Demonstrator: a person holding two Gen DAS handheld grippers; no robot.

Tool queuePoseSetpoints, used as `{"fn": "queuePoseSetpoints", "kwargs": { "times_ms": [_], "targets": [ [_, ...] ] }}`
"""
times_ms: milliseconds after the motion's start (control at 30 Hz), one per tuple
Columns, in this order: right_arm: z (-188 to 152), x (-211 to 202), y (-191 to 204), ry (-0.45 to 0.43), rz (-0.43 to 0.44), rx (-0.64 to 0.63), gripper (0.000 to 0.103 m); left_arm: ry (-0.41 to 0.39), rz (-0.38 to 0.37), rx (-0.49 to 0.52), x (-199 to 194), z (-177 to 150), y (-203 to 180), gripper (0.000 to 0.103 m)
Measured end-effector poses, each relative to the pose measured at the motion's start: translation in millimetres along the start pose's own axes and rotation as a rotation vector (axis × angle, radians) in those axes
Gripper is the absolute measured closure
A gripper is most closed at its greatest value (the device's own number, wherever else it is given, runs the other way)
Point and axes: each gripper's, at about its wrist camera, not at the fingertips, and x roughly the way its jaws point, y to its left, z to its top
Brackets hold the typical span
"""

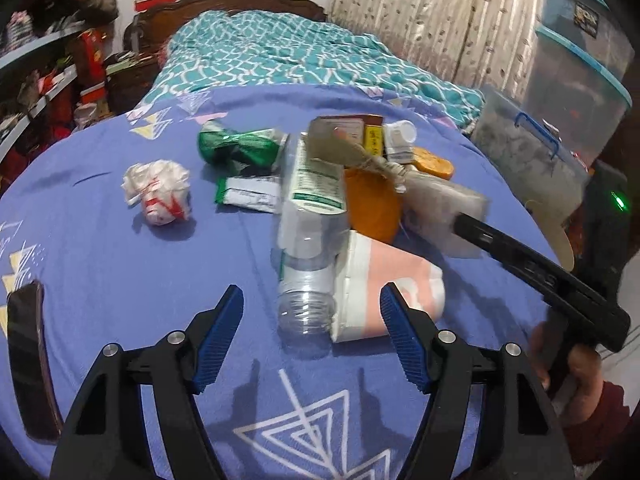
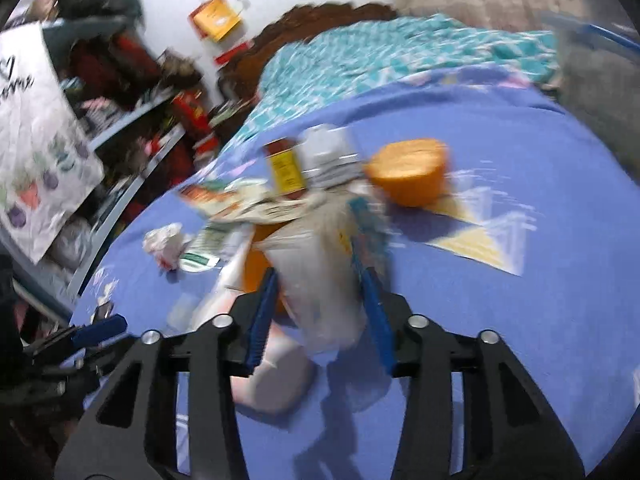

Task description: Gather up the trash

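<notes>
While L gripper (image 1: 312,332) gapes, clear bottle (image 1: 310,240) lies lengthwise, base toward it.

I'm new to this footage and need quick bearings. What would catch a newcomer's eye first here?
A heap of trash in the middle of the purple patterned bedsheet: a clear plastic bottle with a green label, a crushed green can behind it, and a crumpled white paper ball lying apart to the left. The right gripper has its blue pads around a blurred translucent plastic bag; the left gripper is open before the bottle.
</notes>
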Motion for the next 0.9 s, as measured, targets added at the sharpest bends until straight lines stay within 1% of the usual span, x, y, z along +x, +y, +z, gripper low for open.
{"fn": "queuePoseSetpoints", "kwargs": {
  "times_ms": [100,133,200,233,267,333,367,433,500,600,700,733,800,867,900],
  "targets": [
    [-16.3,-18.3,-38.5,0.005,-0.06,0.1,0.059,0.015,-0.006,0.038,15.2,7.7,-9.7,0.036],
    [-20.9,-21.3,-46.6,0.01,-0.071,0.121,0.057,0.02,0.003,0.041,20.4,9.4,-10.0,0.036],
    [-27.9,-28.2,-60.7,0.014,-0.085,0.16,0.057,0.041,0.022,0.028,33.9,19.1,-7.4,0.036],
    [-30.1,-30.5,-64.3,0.011,-0.089,0.173,0.051,0.044,0.024,0.018,37.5,23.0,-5.0,0.036],
    [-33.7,-32.1,-66.6,0.004,-0.091,0.181,0.04,0.043,0.033,0.009,41.3,28.0,-2.3,0.036],
    [-35.9,-36.9,-68.4,-0.022,-0.101,0.188,0.032,0.04,0.057,0.004,46.0,35.4,1.4,0.036],
    [-35.7,-38.6,-68.2,-0.031,-0.101,0.186,0.03,0.038,0.057,-0.002,47.2,39.7,4.3,0.036],
    [-33.6,-40.3,-64.8,-0.049,-0.097,0.175,0.028,0.038,0.032,-0.02,47.6,47.2,10.3,0.036],
    [-32.9,-39.4,-63.1,-0.057,-0.098,0.167,0.025,0.044,-0.01,-0.054,51.1,58.7,20.2,0.035],
    [-31.4,-35.3,-62.7,-0.047,-0.105,0.158,0.021,0.067,-0.04,-0.095,62.0,72.3,28.9,0.036],
    [-23.9,-28.3,-62.2,-0.03,-0.113,0.134,0.013,0.099,-0.085,-0.074,76.3,81.3,22.5,0.037],
    [-22.3,-26.0,-61.0,-0.027,-0.119,0.125,0.01,0.11,-0.086,-0.059,80.1,82.9,17.8,0.043],
    [-13.4,-18.9,-57.9,-0.015,-0.138,0.094,0.008,0.099,-0.039,-0.012,81.7,85.7,5.4,0.047],
    [-2.9,-5.3,-53.4,0.02,-0.164,0.041,0.006,0.078,-0.022,0.026,79.5,86.6,-4.8,0.06],
    [-0.8,0.9,-51.0,0.042,-0.177,0.02,0.006,0.066,-0.019,0.052,77.0,87.3,-12.0,0.061]
  ]
}}
